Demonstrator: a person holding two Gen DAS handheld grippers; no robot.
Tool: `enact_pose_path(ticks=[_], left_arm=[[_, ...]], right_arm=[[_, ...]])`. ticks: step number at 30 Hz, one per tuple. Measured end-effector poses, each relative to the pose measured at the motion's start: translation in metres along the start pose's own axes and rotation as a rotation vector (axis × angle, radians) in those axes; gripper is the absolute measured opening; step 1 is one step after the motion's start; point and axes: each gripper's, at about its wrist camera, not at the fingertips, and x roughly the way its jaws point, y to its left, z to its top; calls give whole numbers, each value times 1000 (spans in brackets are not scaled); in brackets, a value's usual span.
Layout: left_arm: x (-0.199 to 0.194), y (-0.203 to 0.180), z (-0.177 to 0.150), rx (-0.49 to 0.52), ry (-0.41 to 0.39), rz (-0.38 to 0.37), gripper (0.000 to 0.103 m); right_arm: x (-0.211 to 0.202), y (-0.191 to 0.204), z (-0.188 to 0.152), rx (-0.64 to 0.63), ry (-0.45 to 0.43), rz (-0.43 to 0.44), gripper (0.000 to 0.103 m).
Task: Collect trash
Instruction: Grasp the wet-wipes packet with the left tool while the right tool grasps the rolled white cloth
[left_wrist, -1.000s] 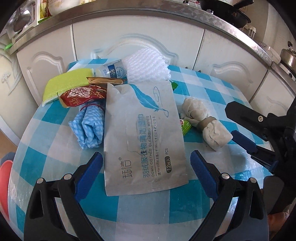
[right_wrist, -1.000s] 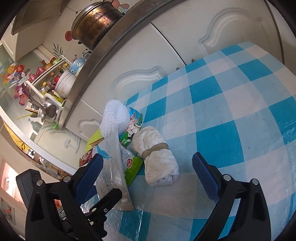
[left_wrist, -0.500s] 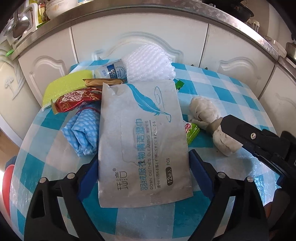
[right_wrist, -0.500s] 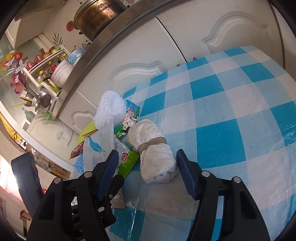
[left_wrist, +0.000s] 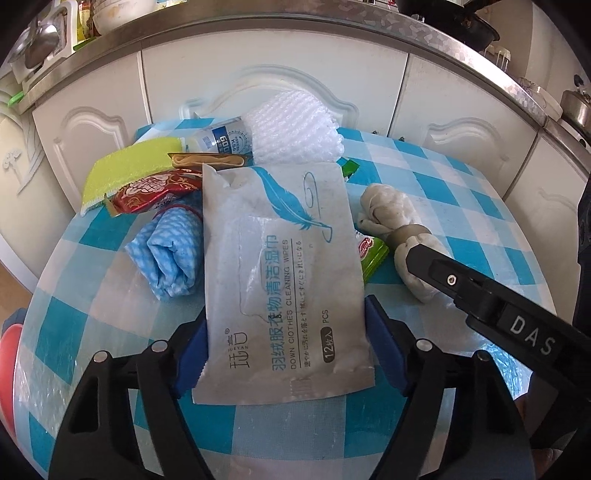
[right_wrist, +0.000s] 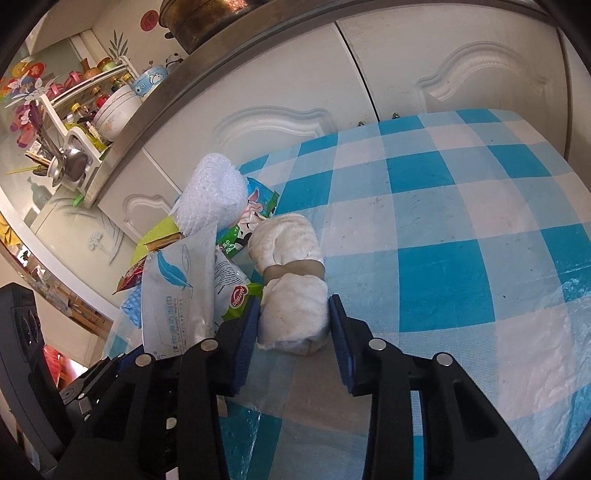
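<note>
A silver wet-wipes packet (left_wrist: 284, 273) with a blue feather print lies on the blue checked table (left_wrist: 461, 206). My left gripper (left_wrist: 286, 347) is shut on its near end, blue pads against both edges. A rolled white rag (right_wrist: 291, 291) bound with a tan band lies to the right of it. My right gripper (right_wrist: 293, 328) is shut on the rag's near end. The rag also shows in the left wrist view (left_wrist: 395, 229), with the right gripper's finger over it. The packet also shows in the right wrist view (right_wrist: 177, 295).
Behind the packet lie a white foam net (left_wrist: 291, 136), a small bottle (left_wrist: 218, 138), a yellow-green sponge (left_wrist: 125, 170), a red snack wrapper (left_wrist: 155, 188), a folded blue cloth (left_wrist: 170, 254) and a green wrapper (left_wrist: 371, 254). White cabinets (left_wrist: 258, 74) stand behind the table.
Both grippers have moved forward and closed: the left onto the wipes packet, the right onto the rolled rag. Both were open a second ago.
</note>
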Motion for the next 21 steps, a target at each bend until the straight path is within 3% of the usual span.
enact_pose_path(ticks=[9, 21], left_arm=[[-17, 3, -8, 11, -9, -33, 76], [-61, 19, -23, 29, -36, -48, 76]], right_arm=[[-2, 2, -1, -14, -14, 7, 28], [-12, -5, -1, 20, -61, 14, 27]])
